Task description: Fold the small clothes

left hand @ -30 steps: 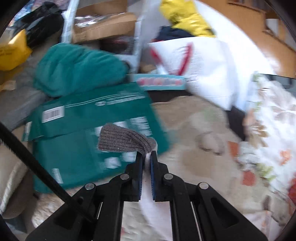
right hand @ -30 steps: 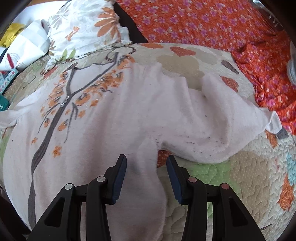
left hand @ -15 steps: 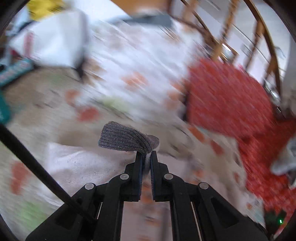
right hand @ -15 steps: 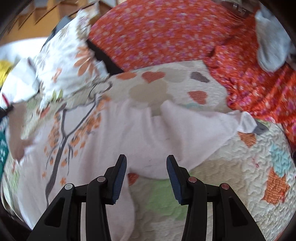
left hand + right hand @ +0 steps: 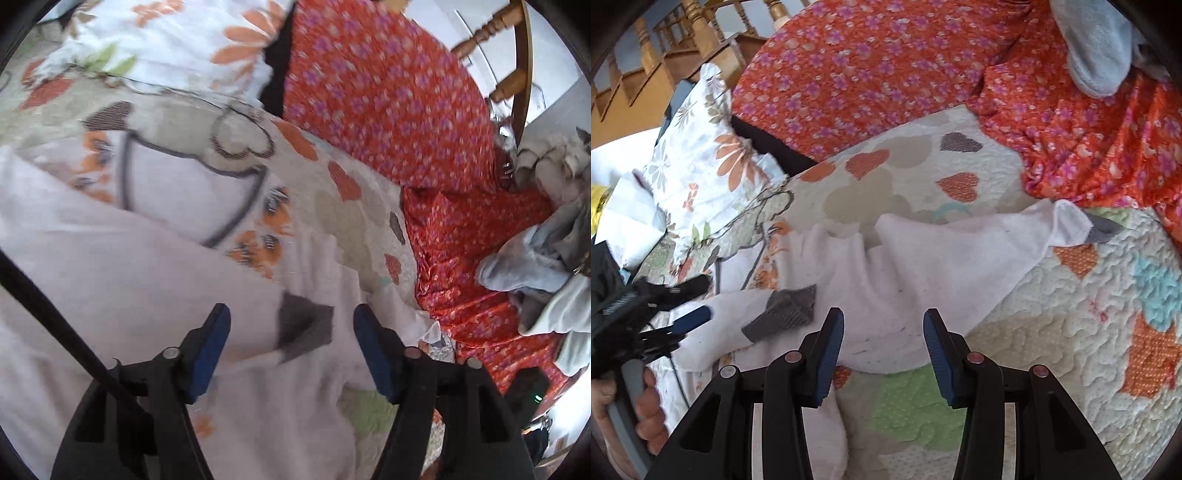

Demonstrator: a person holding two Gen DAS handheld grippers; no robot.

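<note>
A small white top (image 5: pixel 923 266) with a tree print lies spread on the quilt (image 5: pixel 1071 332). One sleeve is folded across its body, and that sleeve's grey cuff (image 5: pixel 304 328) (image 5: pixel 783 312) rests on the white cloth. My left gripper (image 5: pixel 291 314) (image 5: pixel 698 301) hangs over that cuff with its jaws opening; the cuff lies between them and the pads do not touch it. The other sleeve stretches to the right and ends in a second grey cuff (image 5: pixel 1102 229). My right gripper (image 5: pixel 882 321) is open just above the top's lower body, holding nothing.
An orange flowered blanket (image 5: pixel 886 66) covers the far side of the bed. A flowered pillow (image 5: pixel 701 158) lies at the far left. Grey-blue clothes (image 5: pixel 546 258) are piled at the right. A wooden railing (image 5: pixel 517 74) stands behind. A person's hand (image 5: pixel 646 406) holds the left gripper.
The left gripper swung right, from over the green bags to over the top, carrying the sleeve by its grey cuff, then opened and let it go. The right gripper drew back and up.
</note>
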